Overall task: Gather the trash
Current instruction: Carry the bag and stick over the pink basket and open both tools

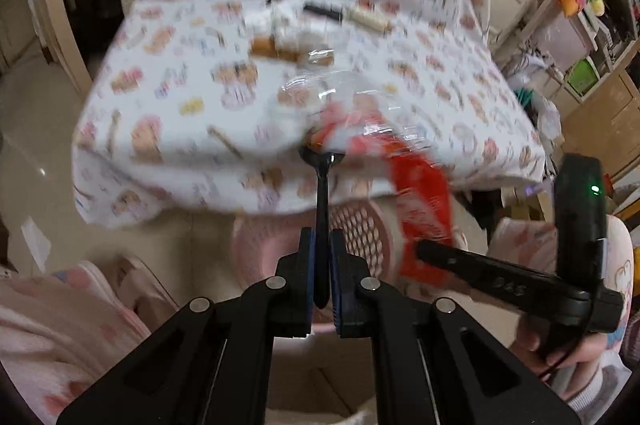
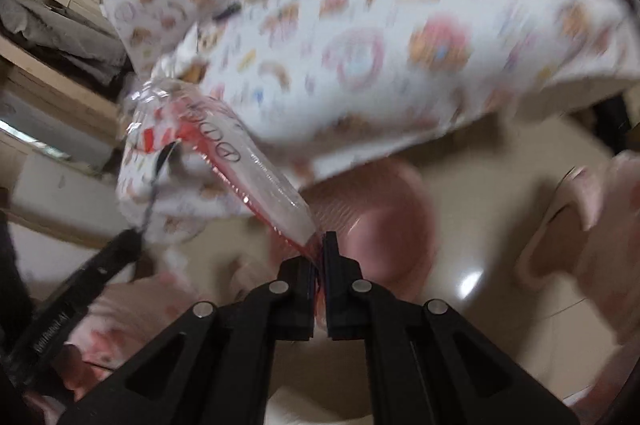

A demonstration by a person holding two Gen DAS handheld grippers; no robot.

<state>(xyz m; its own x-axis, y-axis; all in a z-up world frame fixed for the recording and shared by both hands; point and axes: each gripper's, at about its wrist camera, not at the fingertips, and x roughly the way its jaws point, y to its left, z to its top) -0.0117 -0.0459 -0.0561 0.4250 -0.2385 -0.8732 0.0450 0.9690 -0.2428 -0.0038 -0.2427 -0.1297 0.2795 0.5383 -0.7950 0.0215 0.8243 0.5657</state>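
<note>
In the left wrist view my left gripper is shut on the handle of a black plastic spoon. The spoon's bowl points at the table edge, against a red and clear plastic wrapper. My right gripper comes in from the right and pinches that wrapper's lower end. In the right wrist view the right gripper is shut on the wrapper, which stretches up to the left. The left gripper and its spoon show there too. A pink mesh basket stands on the floor below both grippers.
A table under a patterned cloth fills the upper half of both views. More wrappers and snack scraps and a cream roll with a black piece lie at its far side. A person's pink sleeves frame the bottom.
</note>
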